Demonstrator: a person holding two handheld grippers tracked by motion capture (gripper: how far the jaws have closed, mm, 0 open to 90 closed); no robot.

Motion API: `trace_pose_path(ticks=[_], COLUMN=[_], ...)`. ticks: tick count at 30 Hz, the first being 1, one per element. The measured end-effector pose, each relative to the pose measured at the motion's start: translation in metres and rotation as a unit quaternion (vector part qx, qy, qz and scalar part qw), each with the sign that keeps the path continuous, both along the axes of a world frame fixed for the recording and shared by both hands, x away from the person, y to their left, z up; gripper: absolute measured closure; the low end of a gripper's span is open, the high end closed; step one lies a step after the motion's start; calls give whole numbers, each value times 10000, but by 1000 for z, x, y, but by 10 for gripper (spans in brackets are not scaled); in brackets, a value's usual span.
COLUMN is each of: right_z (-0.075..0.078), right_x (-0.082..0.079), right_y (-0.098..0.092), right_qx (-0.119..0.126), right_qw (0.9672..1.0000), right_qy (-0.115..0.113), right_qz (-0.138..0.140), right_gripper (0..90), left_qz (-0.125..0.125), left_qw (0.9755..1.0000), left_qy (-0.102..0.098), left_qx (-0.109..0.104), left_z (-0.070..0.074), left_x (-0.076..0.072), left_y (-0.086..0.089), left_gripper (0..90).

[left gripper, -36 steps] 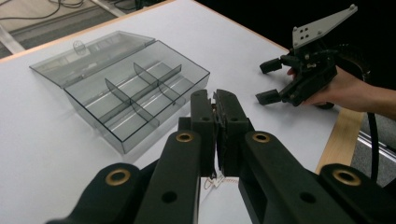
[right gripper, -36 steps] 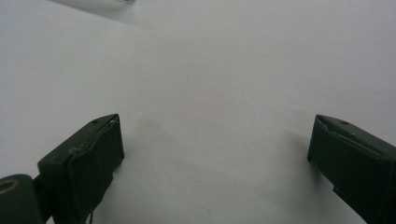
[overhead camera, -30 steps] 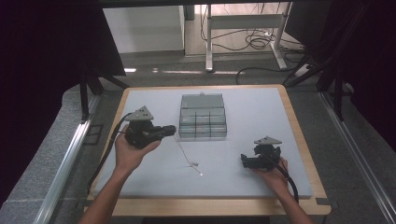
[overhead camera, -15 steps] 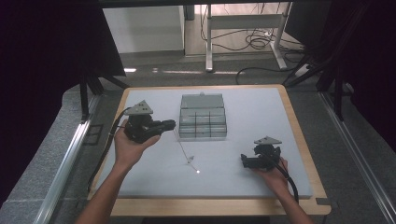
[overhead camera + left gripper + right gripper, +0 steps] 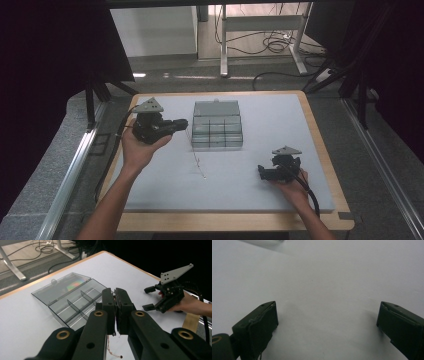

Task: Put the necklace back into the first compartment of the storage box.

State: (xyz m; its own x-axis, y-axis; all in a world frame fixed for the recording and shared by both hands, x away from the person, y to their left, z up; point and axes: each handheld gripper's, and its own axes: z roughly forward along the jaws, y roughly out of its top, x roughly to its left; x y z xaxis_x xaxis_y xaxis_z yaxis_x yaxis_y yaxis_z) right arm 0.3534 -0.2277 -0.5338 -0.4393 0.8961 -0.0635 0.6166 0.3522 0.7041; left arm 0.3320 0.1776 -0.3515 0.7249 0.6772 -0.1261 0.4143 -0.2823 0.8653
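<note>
- My left gripper (image 5: 181,123) has its jaws clamped on a thin necklace chain (image 5: 197,161), which dangles below and trails onto the mat.
- The clear compartment box (image 5: 216,131) sits open just beyond its tips.
- My right gripper (image 5: 263,172) rests on the mat (image 5: 324,277), jaws wide apart, holding nothing.

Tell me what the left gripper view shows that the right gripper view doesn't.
Left gripper view: the left hand-held gripper with jaws shut on a thin brown necklace chain that dangles beneath, the clear plastic compartment box with its lid open, and the right hand-held gripper farther off, held in a hand. Right gripper view: that same right hand-held gripper's own two black jaws from behind, standing wide apart with nothing between them. Both share the pale grey table mat.
</note>
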Motion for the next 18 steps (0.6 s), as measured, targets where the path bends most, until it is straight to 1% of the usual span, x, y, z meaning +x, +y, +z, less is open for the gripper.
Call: trace_pose_path(ticks=[8, 18], right_z=[0, 0], right_x=[0, 0], right_y=[0, 0], right_qx=[1, 0], right_qw=[10000, 10000], right_qy=[4, 4], right_qz=[-3, -3], right_gripper=[29, 29], left_qz=[77, 117], left_qw=[9999, 9999], left_qy=[-77, -58], left_qx=[17, 27], left_z=[10, 11], left_x=[4, 10], left_y=[2, 1], left_gripper=[875, 875])
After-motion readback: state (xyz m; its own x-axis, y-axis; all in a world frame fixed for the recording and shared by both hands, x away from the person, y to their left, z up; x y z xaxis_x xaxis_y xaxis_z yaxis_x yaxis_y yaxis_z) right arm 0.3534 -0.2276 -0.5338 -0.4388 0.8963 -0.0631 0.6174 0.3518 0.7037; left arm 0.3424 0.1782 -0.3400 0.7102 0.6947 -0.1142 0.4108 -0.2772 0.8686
